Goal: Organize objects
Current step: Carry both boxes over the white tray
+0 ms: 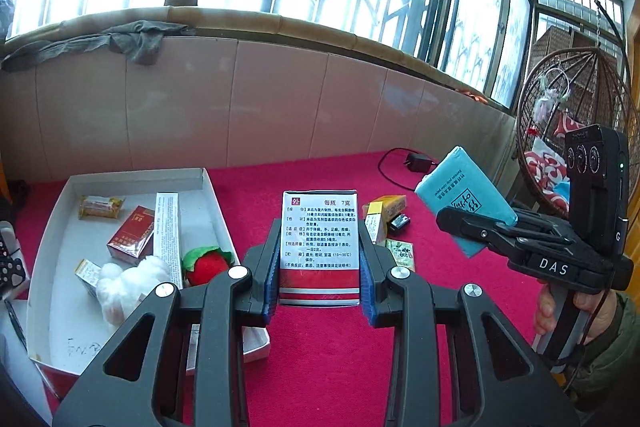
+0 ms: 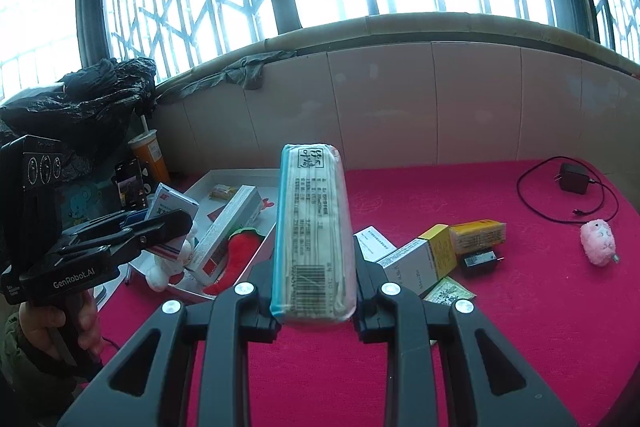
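Observation:
My left gripper (image 1: 319,259) is shut on a white and red medicine box (image 1: 319,247), held upright above the red cloth, just right of the white tray (image 1: 56,223). My right gripper (image 2: 314,267) is shut on a teal tissue pack (image 2: 312,227); the pack also shows in the left wrist view (image 1: 464,199), held in the air at the right. The tray holds a red box (image 1: 132,235), a long white box (image 1: 168,235), a white plush (image 1: 128,279), a strawberry toy (image 1: 206,265) and small packets.
Loose on the red cloth: yellow and white boxes (image 2: 436,251), a small black item (image 2: 478,261), a green sachet (image 2: 448,291), a pink plush (image 2: 598,241), a charger with cable (image 2: 572,179). A cup (image 2: 150,155) and black bag (image 2: 88,95) stand left. A wicker chair (image 1: 576,115) stands right.

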The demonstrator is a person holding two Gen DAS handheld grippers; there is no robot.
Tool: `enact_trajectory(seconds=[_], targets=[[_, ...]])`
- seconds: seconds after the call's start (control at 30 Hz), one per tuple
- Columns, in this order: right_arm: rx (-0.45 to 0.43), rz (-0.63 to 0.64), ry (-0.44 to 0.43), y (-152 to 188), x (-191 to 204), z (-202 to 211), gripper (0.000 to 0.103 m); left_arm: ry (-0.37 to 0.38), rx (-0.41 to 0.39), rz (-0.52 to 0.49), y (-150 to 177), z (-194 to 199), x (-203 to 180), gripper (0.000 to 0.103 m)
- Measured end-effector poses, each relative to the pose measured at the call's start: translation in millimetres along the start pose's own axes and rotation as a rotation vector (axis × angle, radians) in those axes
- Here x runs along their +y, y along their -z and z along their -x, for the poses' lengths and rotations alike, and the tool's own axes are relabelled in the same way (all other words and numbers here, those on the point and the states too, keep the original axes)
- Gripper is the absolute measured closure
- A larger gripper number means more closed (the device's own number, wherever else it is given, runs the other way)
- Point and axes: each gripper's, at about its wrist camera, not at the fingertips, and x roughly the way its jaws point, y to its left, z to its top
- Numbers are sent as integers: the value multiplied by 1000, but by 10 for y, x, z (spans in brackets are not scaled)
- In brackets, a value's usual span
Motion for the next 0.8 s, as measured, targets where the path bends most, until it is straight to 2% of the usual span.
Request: enact_trajectory(seconds=[0.47, 0.8], targets=[[25, 44, -43, -111, 350, -200, 77, -54, -56, 96, 7, 217, 396, 72], [44, 93, -36, -193, 570, -422, 77, -146, -117, 172, 53, 397, 811, 72]])
